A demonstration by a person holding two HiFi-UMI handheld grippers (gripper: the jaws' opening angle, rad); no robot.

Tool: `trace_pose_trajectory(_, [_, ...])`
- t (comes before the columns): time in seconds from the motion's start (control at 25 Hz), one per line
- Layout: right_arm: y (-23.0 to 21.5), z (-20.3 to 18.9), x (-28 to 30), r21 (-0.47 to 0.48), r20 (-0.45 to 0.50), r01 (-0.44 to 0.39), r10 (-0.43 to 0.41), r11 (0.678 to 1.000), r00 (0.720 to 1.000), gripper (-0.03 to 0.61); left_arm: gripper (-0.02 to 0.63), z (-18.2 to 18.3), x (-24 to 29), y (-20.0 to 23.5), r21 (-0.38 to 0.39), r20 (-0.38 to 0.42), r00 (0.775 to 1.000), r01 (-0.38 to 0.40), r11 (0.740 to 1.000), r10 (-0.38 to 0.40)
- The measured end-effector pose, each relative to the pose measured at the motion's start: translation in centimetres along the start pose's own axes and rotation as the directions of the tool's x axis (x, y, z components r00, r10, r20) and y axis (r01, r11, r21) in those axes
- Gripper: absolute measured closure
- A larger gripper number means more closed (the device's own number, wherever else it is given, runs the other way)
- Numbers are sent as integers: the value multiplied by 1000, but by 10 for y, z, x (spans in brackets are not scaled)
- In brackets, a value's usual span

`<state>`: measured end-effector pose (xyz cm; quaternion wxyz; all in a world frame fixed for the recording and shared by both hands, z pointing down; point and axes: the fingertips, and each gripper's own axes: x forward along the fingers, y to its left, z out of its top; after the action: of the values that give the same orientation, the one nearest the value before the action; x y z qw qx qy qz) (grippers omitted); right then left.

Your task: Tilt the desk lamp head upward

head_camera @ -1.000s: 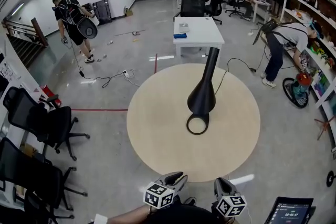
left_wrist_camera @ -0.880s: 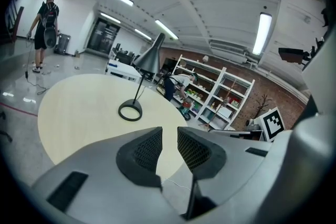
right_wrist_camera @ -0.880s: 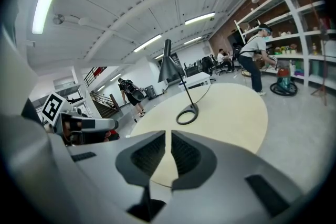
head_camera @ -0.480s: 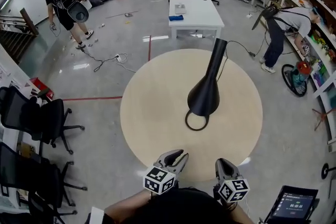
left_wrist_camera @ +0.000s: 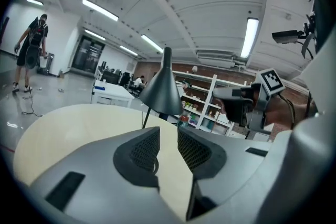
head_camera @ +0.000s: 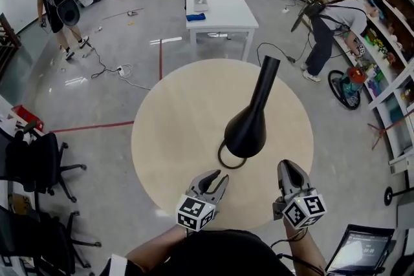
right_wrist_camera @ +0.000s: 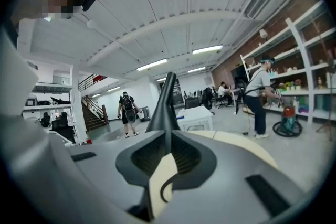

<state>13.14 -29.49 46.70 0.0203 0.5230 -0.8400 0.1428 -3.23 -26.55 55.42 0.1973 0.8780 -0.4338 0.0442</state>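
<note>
A round pale wooden table (head_camera: pixel 181 119) is seen from above. The black desk lamp (head_camera: pixel 249 126) is stood on its near right part, the ring base (head_camera: pixel 222 159) lying flat, with the wide mouth of the cone head above it and the narrow end pointed away. The left gripper (head_camera: pixel 217 178) is held at the table's near edge, its jaws slightly parted around nothing. The right gripper (head_camera: pixel 288 166) is held beside it, jaw tips pressed together, empty. Neither is in contact with the lamp.
</note>
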Motion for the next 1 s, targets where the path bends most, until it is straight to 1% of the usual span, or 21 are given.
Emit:
trace_pose_trajectory(0.12, [-6, 50, 20, -62, 86, 23, -18, 998, 996, 541, 518, -3, 12, 5, 3, -18, 999, 27, 1000, -27])
trace_pose_trajectory(0.2, [-4, 80, 34, -114, 128, 13, 2, 993, 992, 541, 518, -4, 19, 5, 4, -26, 999, 42, 999, -42])
trace_pose_trajectory(0.32, [2, 119, 53, -186, 170, -33, 66, 982, 983, 541, 518, 1, 26, -2, -38, -6, 997, 70, 997, -71])
trace_pose_trajectory(0.44, [4, 153, 75, -210, 209, -97, 141, 973, 968, 540, 518, 14, 27, -6, -87, 54, 995, 92, 992, -87])
trace_pose_trajectory(0.48, [3, 164, 81, -212, 218, -119, 166, 970, 962, 524, 517, 19, 27, -7, -104, 72, 994, 93, 990, -86])
trace_pose_trajectory(0.52, [2, 175, 87, -216, 226, -141, 190, 966, 955, 500, 492, 23, 27, -9, -119, 86, 993, 94, 988, -84])
trace_pose_trajectory(0.6, [-3, 196, 99, -241, 242, -170, 229, 955, 943, 475, 463, 28, 31, -10, -143, 93, 993, 88, 986, -75])
trace_pose_trajectory(0.68, [-8, 209, 114, -283, 246, -189, 262, 940, 933, 460, 443, 30, 36, -6, -175, 84, 995, 68, 982, -54])
trace_pose_trajectory(0.72, [-10, 211, 124, -307, 237, -205, 283, 929, 930, 456, 443, 29, 39, -2, -207, 82, 996, 61, 976, -44])
trace_pose_trajectory(0.76, [-10, 212, 135, -329, 218, -227, 308, 916, 926, 455, 443, 28, 43, 2, -254, 83, 996, 59, 965, -39])
trace_pose_trajectory(0.84, [-8, 209, 154, -358, 162, -288, 363, 888, 918, 454, 443, 27, 49, 8, -359, 94, 995, 67, 931, -36])
trace_pose_trajectory(0.88, [-6, 208, 161, -361, 137, -316, 384, 878, 913, 454, 443, 27, 50, 10, -394, 98, 995, 68, 916, -32])
trace_pose_trajectory(0.92, [-5, 207, 166, -356, 122, -333, 397, 873, 910, 454, 443, 26, 49, 10, -411, 100, 995, 64, 909, -25])
trace_pose_trajectory(1.0, [-6, 211, 175, -324, 126, -350, 406, 879, 905, 454, 443, 25, 49, 10, -419, 95, 995, 46, 907, -7])
